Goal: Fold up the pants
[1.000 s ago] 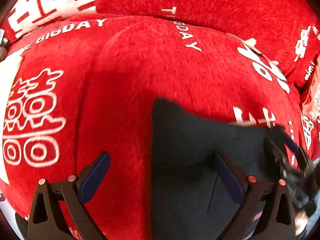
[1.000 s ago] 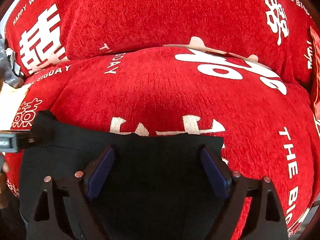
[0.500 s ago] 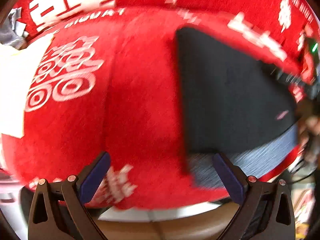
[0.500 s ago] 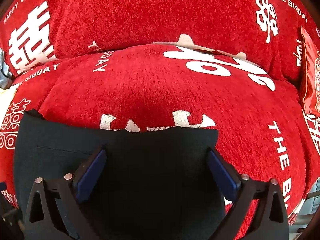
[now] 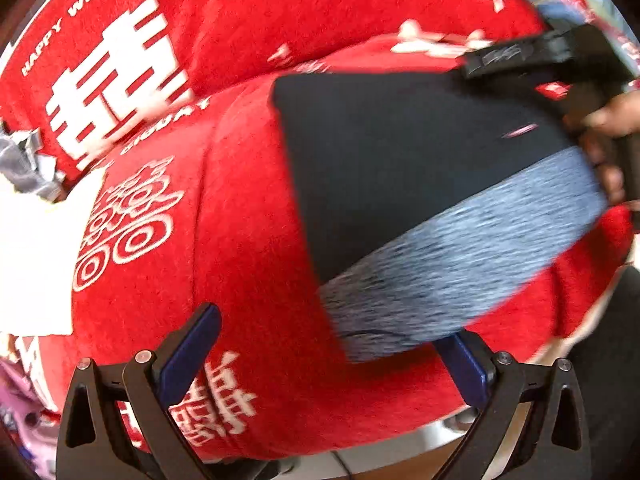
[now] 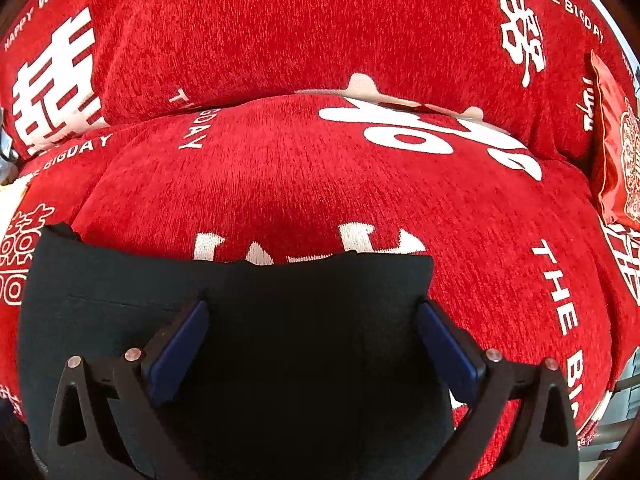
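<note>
The black pants (image 5: 400, 152) lie folded into a compact rectangle on the red seat cushion, with a grey heathered waistband (image 5: 460, 256) along the near edge. In the right wrist view the pants (image 6: 304, 352) fill the lower middle. My left gripper (image 5: 332, 348) is open and empty, back near the cushion's front edge, left of the pants. My right gripper (image 6: 314, 340) is open, its fingers spread just above the folded cloth, holding nothing. The right gripper's body (image 5: 560, 56) shows at the pants' far right corner in the left wrist view.
The red sofa cover with white lettering (image 6: 320, 40) covers seat and backrest. A white sheet (image 5: 36, 248) and grey crumpled item (image 5: 24, 160) lie at the left. A red patterned cushion (image 6: 616, 152) stands at the right. The sofa's front edge (image 5: 360, 452) is close below.
My left gripper has pulled back and away from the pants, so the whole folded bundle and its waistband now show. My right gripper has stayed open over the cloth.
</note>
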Tool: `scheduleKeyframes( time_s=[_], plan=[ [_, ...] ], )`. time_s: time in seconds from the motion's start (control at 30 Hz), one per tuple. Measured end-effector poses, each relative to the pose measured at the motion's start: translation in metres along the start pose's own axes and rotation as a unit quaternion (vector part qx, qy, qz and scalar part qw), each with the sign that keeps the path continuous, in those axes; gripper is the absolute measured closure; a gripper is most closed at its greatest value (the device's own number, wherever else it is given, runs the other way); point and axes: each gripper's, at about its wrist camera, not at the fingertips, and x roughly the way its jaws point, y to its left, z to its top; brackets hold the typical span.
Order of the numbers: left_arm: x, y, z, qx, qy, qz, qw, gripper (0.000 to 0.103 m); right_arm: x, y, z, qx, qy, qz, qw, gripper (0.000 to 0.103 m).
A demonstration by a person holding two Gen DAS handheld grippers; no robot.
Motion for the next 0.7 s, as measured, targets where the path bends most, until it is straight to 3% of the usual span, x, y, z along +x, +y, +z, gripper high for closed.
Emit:
scheduleKeyframes(
  time_s=[0.03, 0.07, 0.13, 0.17, 0.3, 0.4, 0.53, 0.7],
  plan=[
    [0.003, 0.011, -0.002, -0.02, 0.009, 0.013, 0.9997, 0.0, 0.0, 0.0, 0.0, 0.0, 0.0, 0.001, 1.0, 0.001],
    [0.005, 0.027, -0.005, -0.051, 0.021, 0.003, 0.9985, 0.0, 0.001, -0.001, 0.0, -0.001, -0.001, 0.002, 1.0, 0.001],
    [0.01, 0.056, -0.009, -0.124, 0.048, -0.068, 0.9887, 0.0, 0.001, -0.001, -0.001, 0.0, -0.003, 0.005, 1.0, 0.001],
    [0.01, 0.061, -0.009, -0.139, 0.056, -0.08, 0.9854, 0.0, 0.001, -0.001, -0.001, 0.002, -0.004, 0.005, 1.0, 0.0],
    [-0.005, 0.043, -0.004, -0.106, 0.056, -0.046, 0.9917, 0.0, 0.001, 0.001, 0.0, 0.004, -0.003, 0.006, 1.0, 0.0],
    [-0.022, 0.047, -0.007, -0.11, 0.058, -0.09, 0.9881, 0.0, 0.001, -0.001, 0.002, 0.005, 0.005, 0.012, 1.0, 0.0],
    [-0.051, 0.066, 0.004, -0.111, 0.026, -0.128, 0.9852, 0.0, -0.013, -0.003, 0.006, 0.022, 0.033, 0.002, 0.999, 0.0],
    [-0.052, 0.08, 0.049, -0.166, 0.01, -0.171, 0.9712, 0.0, -0.056, 0.015, -0.023, -0.009, 0.001, 0.025, 1.0, 0.0]
  ],
)
